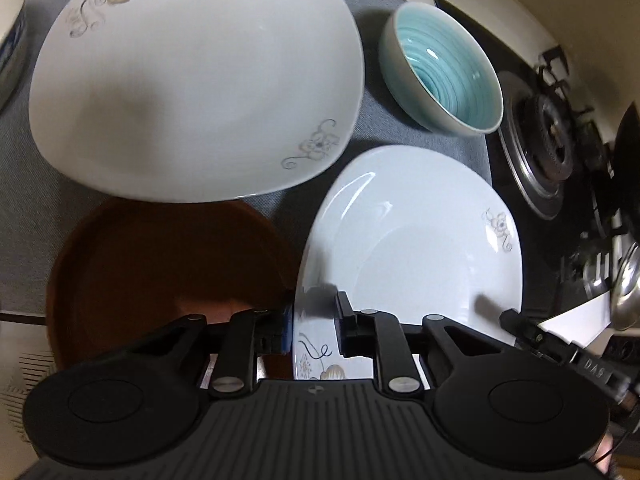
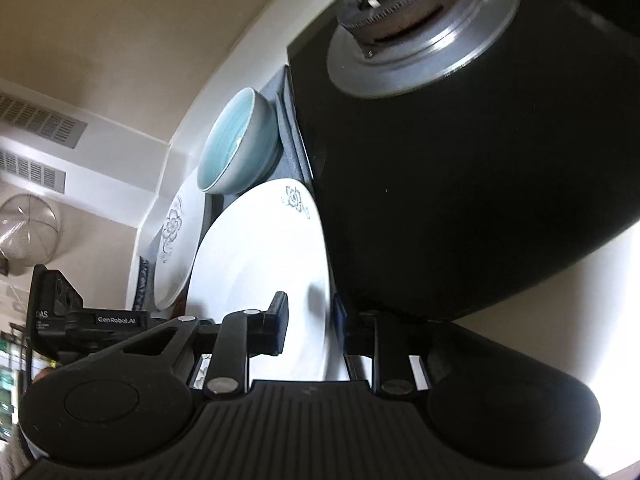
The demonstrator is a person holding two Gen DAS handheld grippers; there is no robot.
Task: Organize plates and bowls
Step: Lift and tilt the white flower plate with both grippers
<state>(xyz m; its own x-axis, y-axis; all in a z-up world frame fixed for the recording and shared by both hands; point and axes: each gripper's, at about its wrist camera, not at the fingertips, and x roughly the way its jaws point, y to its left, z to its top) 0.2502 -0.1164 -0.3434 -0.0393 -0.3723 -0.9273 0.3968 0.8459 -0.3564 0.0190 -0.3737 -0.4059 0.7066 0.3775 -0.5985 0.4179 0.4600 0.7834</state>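
- While both grippers straddle opposite edges of the same small white floral plate (image 1: pixel 416 240), it sits on the grey mat (image 1: pixel 36 200) at the near right, just beside the black gas hob (image 1: pixel 560 152).
- Left gripper (image 1: pixel 312 320): narrowly parted, its two pads either side of the plate's near-left rim; they look to be pinching it, though contact itself is hard to confirm.
- Right gripper (image 2: pixel 310 320): also nearly closed, one finger over the plate's face and the other beneath its rim on the hob side; I judge it a grip on the rim. Its tip shows at the plate's right edge in the left wrist view.
- Handling, as a judgement: glazed ceramic, stiff, fairly heavy for its thin lip, slick and breakable. The rim is the only hold, so two opposite pinches suit it; keep it level, since a tilt could let it slide out.
- Large white floral plate (image 1: pixel 192 80): far left, empty, its near edge overlapping the brown plate (image 1: pixel 160 280), which is also empty and lies just left of the held plate.
- Teal-glazed bowl (image 1: pixel 444 72): upright, empty, on the mat beyond the small plate.
- Blue-and-white bowl (image 1: pixel 12 32): at the far left edge, contents not visible.
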